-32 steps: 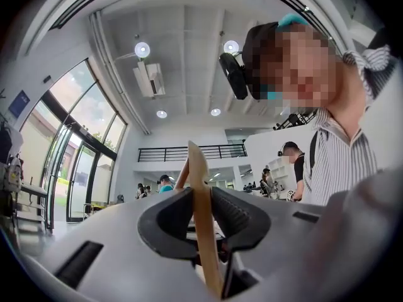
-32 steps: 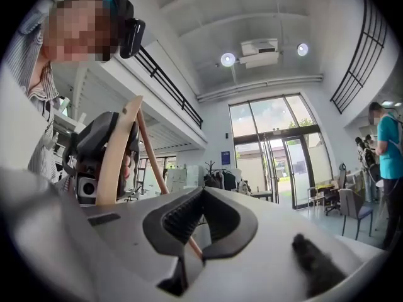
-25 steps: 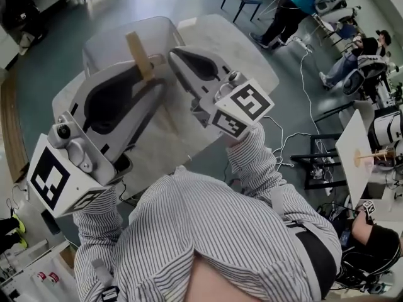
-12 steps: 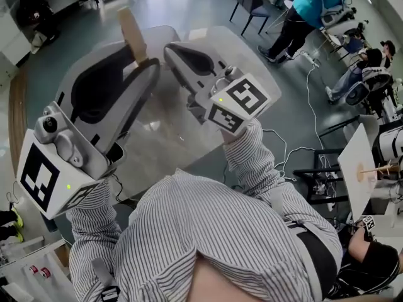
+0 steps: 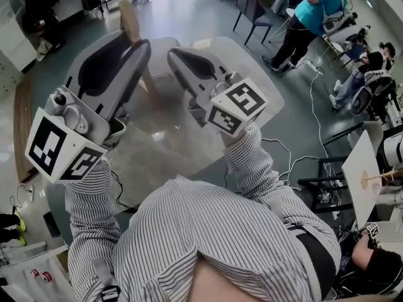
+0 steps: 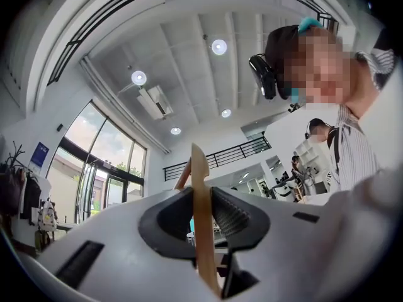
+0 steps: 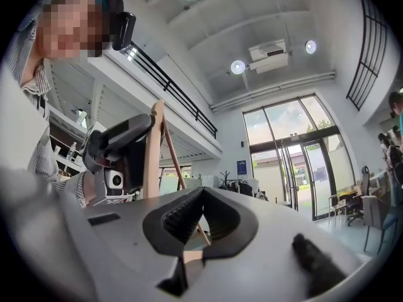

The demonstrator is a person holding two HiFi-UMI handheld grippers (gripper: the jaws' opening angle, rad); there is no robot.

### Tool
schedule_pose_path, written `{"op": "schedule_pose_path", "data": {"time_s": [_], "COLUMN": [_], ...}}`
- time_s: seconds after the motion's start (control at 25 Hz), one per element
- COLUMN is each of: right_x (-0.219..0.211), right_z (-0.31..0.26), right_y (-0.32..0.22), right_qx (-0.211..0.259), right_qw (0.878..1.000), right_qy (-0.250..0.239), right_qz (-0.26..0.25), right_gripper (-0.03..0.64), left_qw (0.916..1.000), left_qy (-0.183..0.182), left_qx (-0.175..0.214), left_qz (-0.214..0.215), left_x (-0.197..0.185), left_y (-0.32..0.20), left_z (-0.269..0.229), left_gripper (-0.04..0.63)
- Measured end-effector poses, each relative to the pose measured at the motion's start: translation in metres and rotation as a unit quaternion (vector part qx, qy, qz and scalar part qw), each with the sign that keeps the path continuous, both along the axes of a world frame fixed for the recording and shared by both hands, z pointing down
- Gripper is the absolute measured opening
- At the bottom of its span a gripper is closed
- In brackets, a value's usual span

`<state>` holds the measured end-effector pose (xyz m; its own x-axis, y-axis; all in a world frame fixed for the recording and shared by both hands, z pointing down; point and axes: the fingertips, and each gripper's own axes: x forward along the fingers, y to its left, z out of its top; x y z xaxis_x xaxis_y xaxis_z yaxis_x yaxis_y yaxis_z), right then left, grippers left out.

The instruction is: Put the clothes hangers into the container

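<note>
No word, number or brand name can be read anywhere. The cube on the left gripper (image 5: 130, 41) and the cube on the right gripper (image 5: 174, 55) carry black-and-white square markers (image 5: 48, 151), which are patterns and not letters. A small blue sign (image 7: 242, 167) hangs on the wall beside the glass doors (image 7: 296, 168), and another blue wall sign (image 6: 40, 154) shows in the left gripper view. The print on both is too small to read.

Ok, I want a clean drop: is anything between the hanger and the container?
Nothing visible: the left tongs hold the hanger above the container, and the right tongs sit beside it, shut, not in between.
</note>
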<state>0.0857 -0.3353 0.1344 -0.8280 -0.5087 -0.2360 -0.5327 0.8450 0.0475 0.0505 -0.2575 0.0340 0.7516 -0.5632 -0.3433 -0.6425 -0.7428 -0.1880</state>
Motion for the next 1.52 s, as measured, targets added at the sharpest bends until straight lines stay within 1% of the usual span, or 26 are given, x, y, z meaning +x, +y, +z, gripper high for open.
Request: {"op": "schedule_pose_path", "data": {"time_s": [0.16, 0.4, 0.6, 0.84, 0.96, 1.08, 1.2, 1.36, 1.52], "right_x": [-0.003, -0.007, -0.003, -0.001, -0.001, 0.000, 0.000, 0.004, 0.005], "right_z": [0.005, 0.031, 0.050, 0.066, 0.072, 0.078, 0.079, 0.085, 0.089], "right_y": [-0.008, -0.036, -0.050, -0.065, -0.071, -0.076, -0.080, -0.086, -0.093], "right_qx": [-0.004, -0.041, -0.069, -0.090, -0.102, -0.112, -0.116, -0.120, -0.130], "right_qw": [1.000, 0.999, 0.997, 0.996, 0.995, 0.994, 0.993, 0.992, 0.991], "right_qy": [0.000, 0.010, 0.011, 0.016, 0.015, 0.016, 0.016, 0.016, 0.016], "right_qz": [0.001, 0.011, 0.011, 0.012, 0.010, 0.009, 0.012, 0.016, 0.016], "right_gripper": [0.015, 0.014, 0.014, 0.014, 0.015, 0.014, 0.015, 0.015, 0.014], "left_qw": [0.9992, 0.9952, 0.9911, 0.9846, 0.9793, 0.9699, 0.9651, 0.9607, 0.9562], "left_qy": [0.027, 0.041, 0.055, 0.080, 0.095, 0.117, 0.131, 0.134, 0.131], "left_qx": [-0.013, -0.031, -0.058, -0.087, -0.107, -0.133, -0.141, -0.141, -0.153], "left_qz": [-0.024, -0.083, -0.106, -0.128, -0.143, -0.167, -0.178, -0.198, -0.212], "left_x": [-0.015, -0.045, -0.054, -0.064, -0.070, -0.084, -0.096, -0.105, -0.110], "left_y": [-0.030, -0.080, -0.109, -0.141, -0.159, -0.174, -0.182, -0.192, -0.203], "left_z": [0.010, 0.029, 0.045, 0.064, 0.075, 0.082, 0.084, 0.095, 0.109], "left_gripper": [0.095, 0.094, 0.095, 0.094, 0.094, 0.094, 0.094, 0.094, 0.094]}}
